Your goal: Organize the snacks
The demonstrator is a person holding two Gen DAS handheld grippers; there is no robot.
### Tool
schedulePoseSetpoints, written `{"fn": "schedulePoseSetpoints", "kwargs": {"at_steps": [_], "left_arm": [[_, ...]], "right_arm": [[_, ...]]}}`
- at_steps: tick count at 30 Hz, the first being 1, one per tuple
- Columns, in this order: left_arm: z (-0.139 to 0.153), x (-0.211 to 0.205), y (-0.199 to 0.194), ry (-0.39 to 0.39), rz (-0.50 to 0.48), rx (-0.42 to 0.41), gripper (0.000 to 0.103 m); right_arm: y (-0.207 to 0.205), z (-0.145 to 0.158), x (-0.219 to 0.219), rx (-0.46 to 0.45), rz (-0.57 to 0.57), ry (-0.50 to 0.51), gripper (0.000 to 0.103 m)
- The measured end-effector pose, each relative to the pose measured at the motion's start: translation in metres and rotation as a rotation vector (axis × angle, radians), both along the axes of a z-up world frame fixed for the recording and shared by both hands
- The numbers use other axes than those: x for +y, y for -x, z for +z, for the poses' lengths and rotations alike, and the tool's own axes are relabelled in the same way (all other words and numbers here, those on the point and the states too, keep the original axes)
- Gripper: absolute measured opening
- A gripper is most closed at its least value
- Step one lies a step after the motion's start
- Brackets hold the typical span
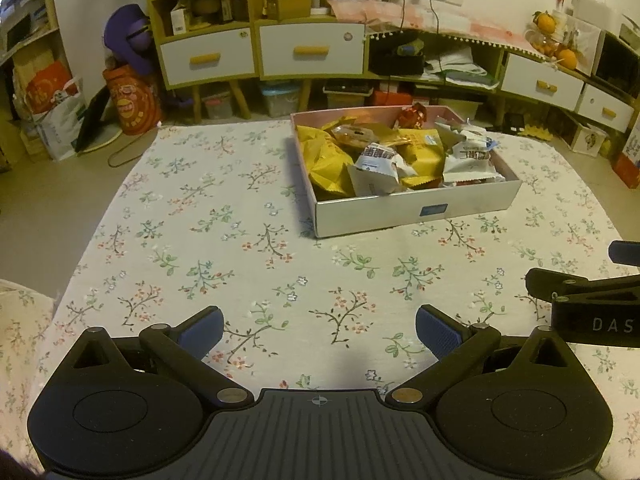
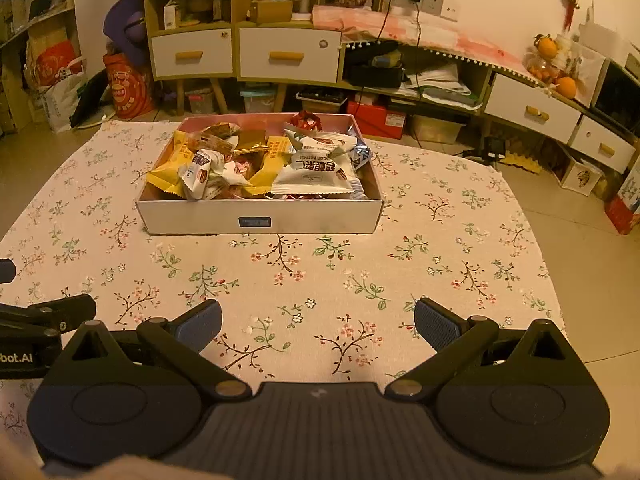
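A shallow white box [image 1: 416, 210] [image 2: 200, 220] stands on the floral tablecloth at the far side, filled with snack packets: yellow bags [image 1: 328, 160] [image 2: 168, 174], white packets [image 1: 468, 158] [image 2: 316, 170] and a red wrapped sweet [image 1: 412, 116] [image 2: 306, 120]. My left gripper [image 1: 319, 330] hovers low over the near cloth, open, nothing between its blue pads. My right gripper [image 2: 318, 324] is likewise open and empty, well short of the box. Each gripper's side shows at the edge of the other's view.
The floral tablecloth [image 1: 224, 248] [image 2: 440, 264] covers the table. Beyond the far edge stand shelves with white drawers [image 1: 312, 54] [image 2: 288, 54], a fan, bags on the floor at left [image 1: 128, 100], and oranges at right [image 2: 564, 84].
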State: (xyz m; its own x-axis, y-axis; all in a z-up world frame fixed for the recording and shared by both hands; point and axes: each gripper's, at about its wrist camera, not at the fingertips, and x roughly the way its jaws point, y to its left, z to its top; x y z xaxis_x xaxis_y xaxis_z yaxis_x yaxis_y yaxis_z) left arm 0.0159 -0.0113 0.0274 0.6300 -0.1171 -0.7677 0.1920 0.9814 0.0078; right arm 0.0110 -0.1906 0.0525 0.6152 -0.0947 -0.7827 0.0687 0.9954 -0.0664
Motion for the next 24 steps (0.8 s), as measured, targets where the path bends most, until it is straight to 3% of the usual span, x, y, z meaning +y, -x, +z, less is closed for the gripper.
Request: {"fn": "schedulePoseSetpoints", "kwargs": {"at_steps": [24], "left_arm": [[-0.0020, -0.0017, -0.0009, 0.009, 0.007, 0.012, 0.103]], "right_arm": [[-0.0006, -0.0008, 0.0030, 0.006, 0.005, 0.005, 0.103]]}}
